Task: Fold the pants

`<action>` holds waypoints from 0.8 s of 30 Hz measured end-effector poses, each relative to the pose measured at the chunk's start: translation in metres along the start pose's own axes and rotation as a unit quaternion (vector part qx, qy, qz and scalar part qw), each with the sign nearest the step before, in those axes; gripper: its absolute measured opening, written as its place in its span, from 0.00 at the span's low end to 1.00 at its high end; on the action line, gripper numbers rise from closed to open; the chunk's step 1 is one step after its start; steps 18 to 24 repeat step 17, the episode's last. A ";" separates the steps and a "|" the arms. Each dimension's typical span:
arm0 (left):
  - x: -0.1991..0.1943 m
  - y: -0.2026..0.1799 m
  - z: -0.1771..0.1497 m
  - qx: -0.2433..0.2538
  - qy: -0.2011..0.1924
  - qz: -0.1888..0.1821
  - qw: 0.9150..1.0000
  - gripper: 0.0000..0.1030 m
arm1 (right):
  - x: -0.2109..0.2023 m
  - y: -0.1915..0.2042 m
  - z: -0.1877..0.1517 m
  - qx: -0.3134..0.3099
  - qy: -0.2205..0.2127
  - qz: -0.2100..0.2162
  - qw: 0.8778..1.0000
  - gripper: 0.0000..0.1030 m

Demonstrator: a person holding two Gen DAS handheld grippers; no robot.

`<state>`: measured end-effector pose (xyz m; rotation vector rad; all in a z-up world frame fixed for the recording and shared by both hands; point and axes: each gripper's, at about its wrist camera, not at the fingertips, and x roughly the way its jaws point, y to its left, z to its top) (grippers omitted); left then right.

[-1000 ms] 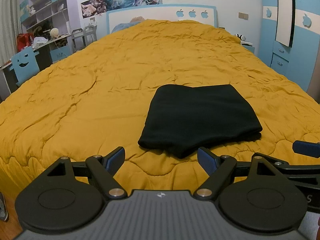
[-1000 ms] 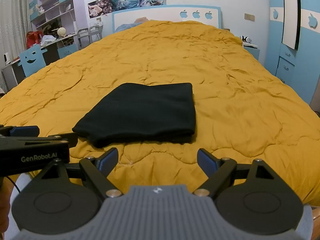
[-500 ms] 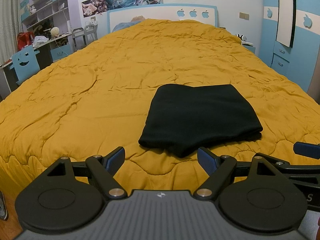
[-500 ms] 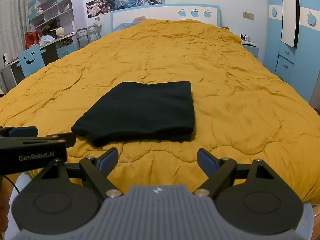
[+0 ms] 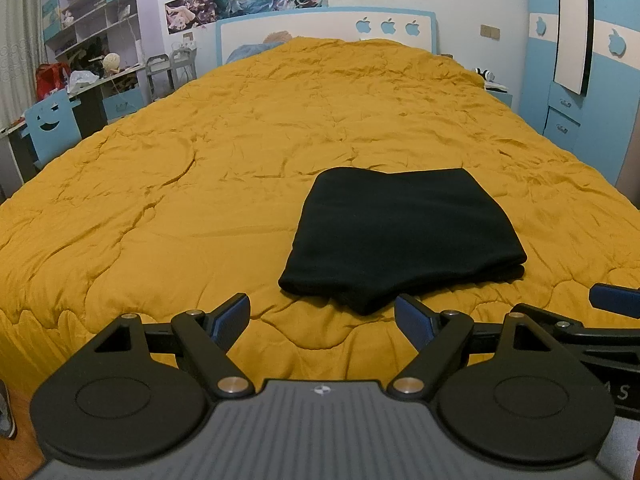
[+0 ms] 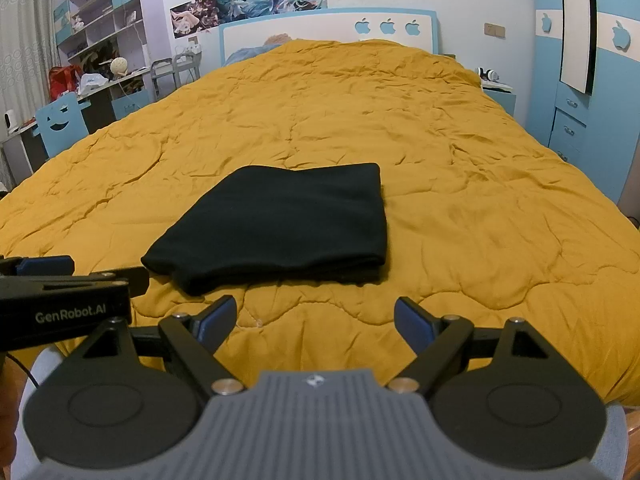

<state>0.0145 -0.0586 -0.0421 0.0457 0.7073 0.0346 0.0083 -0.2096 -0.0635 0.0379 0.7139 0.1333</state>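
One wide bed is filling both of my views, its mustard quilt point(image 5: 224, 184) point(image 6: 460, 208) lying rumpled from the near edge back to the white headboard point(image 5: 328, 30) point(image 6: 332, 30) with its three blue apple cut-outs. I am seeing the black pants point(image 5: 400, 240) point(image 6: 280, 224) lying on that quilt near the foot of the bed, already folded into a flat, thick rectangle with its layered edge facing me. I am holding the left gripper point(image 5: 322, 318) just short of the near edge of the pants, jaws spread wide and gripping nothing. I am keeping the right gripper point(image 6: 314, 318) beside it over the quilt's near edge, jaws likewise parted and empty, apart from the cloth. Each gripper is showing at the edge of the other's view. A blue chair point(image 5: 52, 128) point(image 6: 62, 122) with a smiling face is standing at the desk on the left.
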 end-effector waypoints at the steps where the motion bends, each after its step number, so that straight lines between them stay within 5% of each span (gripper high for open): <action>1: 0.000 0.000 0.000 -0.001 0.001 0.000 1.000 0.92 | 0.000 0.000 0.000 0.001 -0.001 -0.001 1.000 0.80; 24: -0.002 -0.004 0.000 -0.005 -0.003 0.003 1.000 0.92 | -0.002 0.001 0.000 0.005 -0.001 0.000 1.000 0.80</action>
